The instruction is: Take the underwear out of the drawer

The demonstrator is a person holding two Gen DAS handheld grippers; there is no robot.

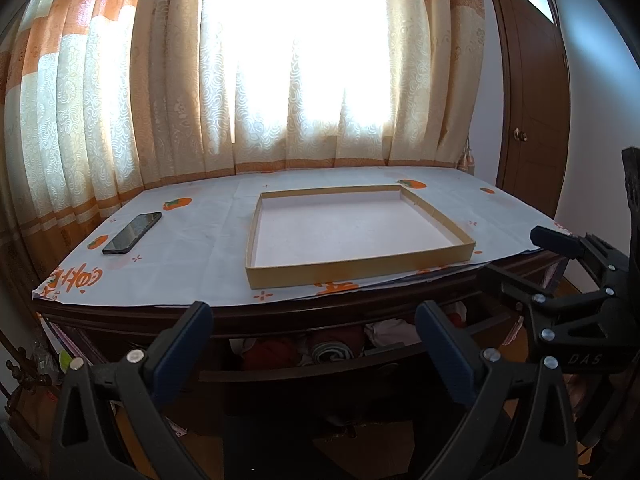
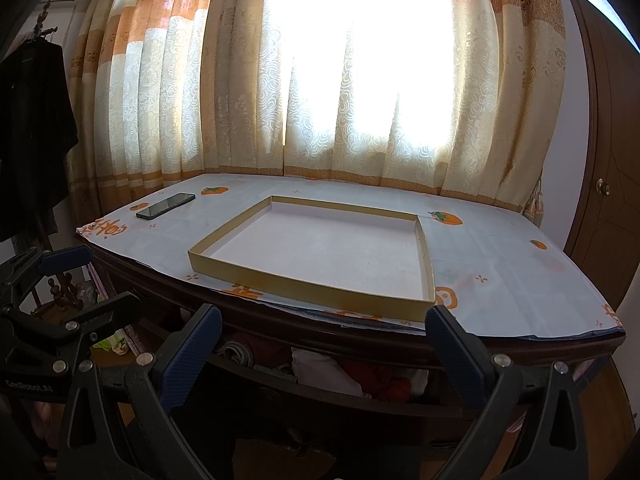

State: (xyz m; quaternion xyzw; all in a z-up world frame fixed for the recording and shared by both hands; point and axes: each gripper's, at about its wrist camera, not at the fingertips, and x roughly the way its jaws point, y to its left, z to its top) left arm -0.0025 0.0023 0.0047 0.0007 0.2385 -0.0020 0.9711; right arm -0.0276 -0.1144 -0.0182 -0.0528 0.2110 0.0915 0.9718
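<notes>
The dark wooden drawer point(image 1: 304, 374) under the tabletop stands open, also in the right wrist view point(image 2: 340, 398). Rolled and bunched underwear lies inside: red and grey-green pieces point(image 1: 328, 350) and a white piece point(image 2: 324, 372). My left gripper point(image 1: 314, 322) is open and empty, in front of the drawer. My right gripper point(image 2: 322, 326) is open and empty, also facing the drawer. The right gripper shows at the right edge of the left wrist view point(image 1: 576, 276); the left gripper shows at the left of the right wrist view point(image 2: 60, 280).
A shallow cardboard tray point(image 1: 360, 268) lies on the table's printed cloth point(image 1: 192, 264). A black phone point(image 1: 132, 233) lies at the table's left. Curtains point(image 1: 280, 80) hang behind. A wooden door point(image 1: 532, 120) is at the right, dark clothes point(image 2: 28, 132) hang at the left.
</notes>
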